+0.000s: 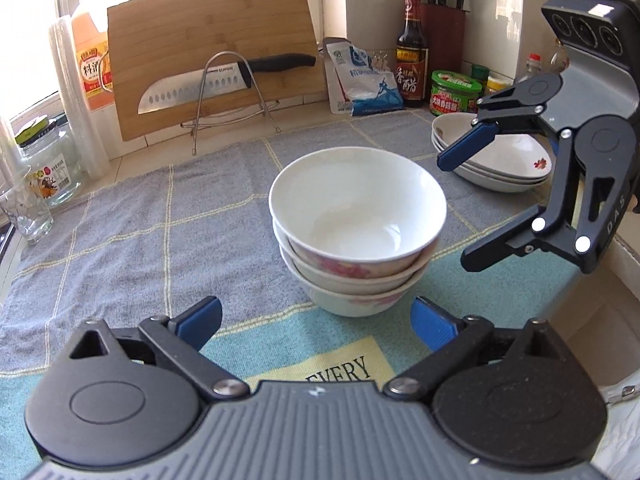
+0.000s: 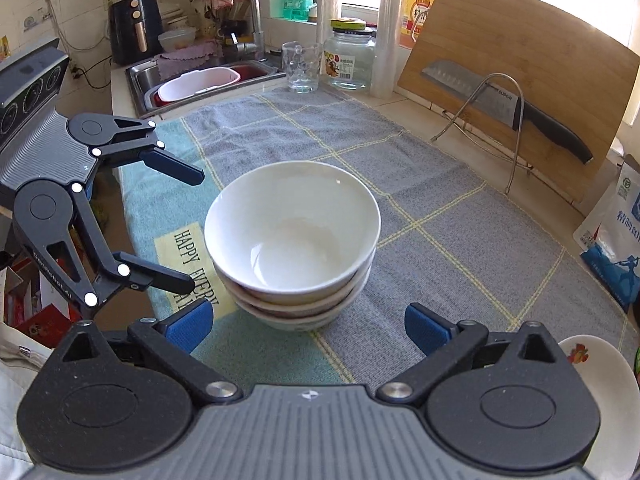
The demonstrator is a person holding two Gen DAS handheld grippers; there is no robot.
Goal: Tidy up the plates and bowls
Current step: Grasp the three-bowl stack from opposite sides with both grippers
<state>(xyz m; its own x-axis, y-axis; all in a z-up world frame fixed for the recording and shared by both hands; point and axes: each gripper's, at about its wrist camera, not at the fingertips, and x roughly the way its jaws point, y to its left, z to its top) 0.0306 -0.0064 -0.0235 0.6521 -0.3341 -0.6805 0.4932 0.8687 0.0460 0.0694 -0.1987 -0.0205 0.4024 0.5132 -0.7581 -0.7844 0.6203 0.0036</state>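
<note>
A stack of three white bowls with pink flowers stands on the grey and teal towel; it also shows in the right wrist view. A stack of white plates sits at the back right; one plate's rim shows in the right wrist view. My left gripper is open and empty just in front of the bowls; it also shows in the right wrist view. My right gripper is open and empty close to the bowls; in the left wrist view it hovers between bowls and plates.
A cutting board with a knife on a wire rack leans at the back. Vinegar bottle, green jar, salt bag, glass jar and glass line the counter. A sink lies at the towel's far end.
</note>
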